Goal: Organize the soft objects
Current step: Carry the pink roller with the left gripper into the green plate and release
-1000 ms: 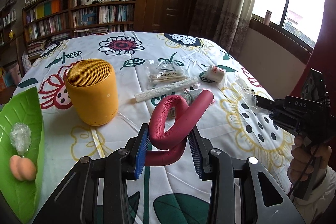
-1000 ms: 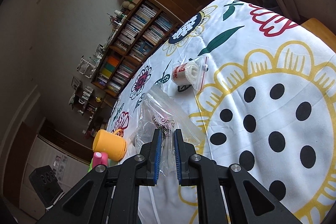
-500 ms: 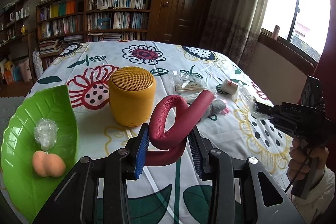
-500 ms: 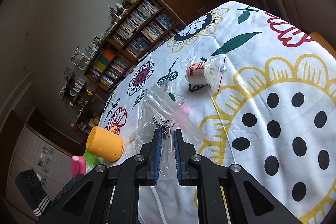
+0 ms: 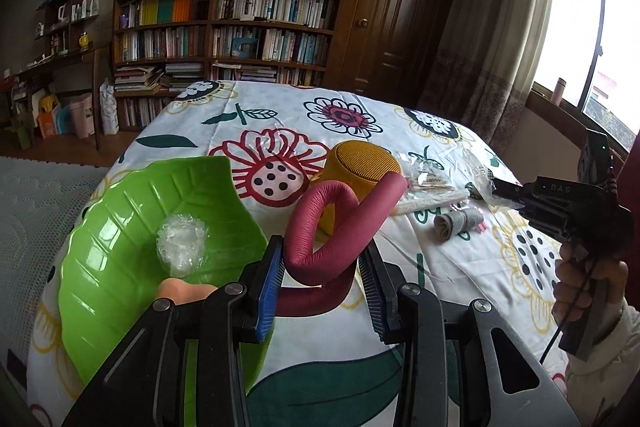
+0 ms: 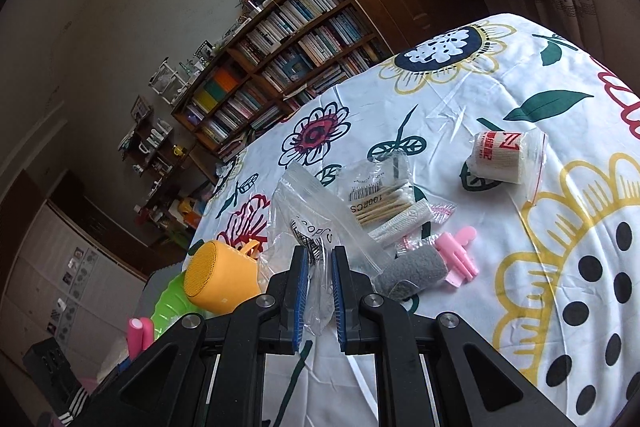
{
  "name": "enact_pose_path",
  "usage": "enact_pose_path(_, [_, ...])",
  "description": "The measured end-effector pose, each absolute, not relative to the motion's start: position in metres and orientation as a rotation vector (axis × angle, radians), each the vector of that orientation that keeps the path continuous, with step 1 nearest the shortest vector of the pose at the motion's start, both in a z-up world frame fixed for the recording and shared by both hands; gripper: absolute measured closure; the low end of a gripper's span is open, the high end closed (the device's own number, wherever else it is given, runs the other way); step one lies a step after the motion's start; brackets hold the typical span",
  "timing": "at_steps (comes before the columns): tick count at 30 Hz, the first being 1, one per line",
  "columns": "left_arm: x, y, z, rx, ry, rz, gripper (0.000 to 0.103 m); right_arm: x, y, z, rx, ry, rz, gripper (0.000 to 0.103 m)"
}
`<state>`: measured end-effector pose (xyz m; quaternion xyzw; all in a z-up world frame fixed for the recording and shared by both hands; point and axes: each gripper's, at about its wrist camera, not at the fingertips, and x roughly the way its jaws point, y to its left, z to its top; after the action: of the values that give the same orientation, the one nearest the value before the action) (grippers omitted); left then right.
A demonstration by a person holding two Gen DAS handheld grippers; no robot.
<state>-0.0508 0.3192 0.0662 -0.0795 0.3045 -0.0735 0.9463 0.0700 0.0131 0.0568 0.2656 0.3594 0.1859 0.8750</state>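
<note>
Leaf dish (image 5: 120, 227) sits at table's left edge w/ a wrapped ball (image 5: 182, 247) in it. Speaker (image 5: 362, 167) stands just right of dish. Right of speaker: swab pack (image 6: 380, 199), sock roll (image 6: 412, 271) nearer; bandage roll (image 6: 500, 157) further right, well apart.

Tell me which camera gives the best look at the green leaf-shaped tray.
The left wrist view: the green leaf-shaped tray fills its lower left, veins and rim clear, a clear plastic ball lying in it. The right wrist view shows only a sliver of the tray's edge behind the yellow speaker.
</note>
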Motion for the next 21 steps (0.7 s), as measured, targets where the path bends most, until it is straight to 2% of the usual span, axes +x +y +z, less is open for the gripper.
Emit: enact_pose_path(21, [-0.055,0.386,0.062,-0.237,0.592,-0.027,0.064,0.079,0.109,0.089,0.382,0.683,0.486,0.09])
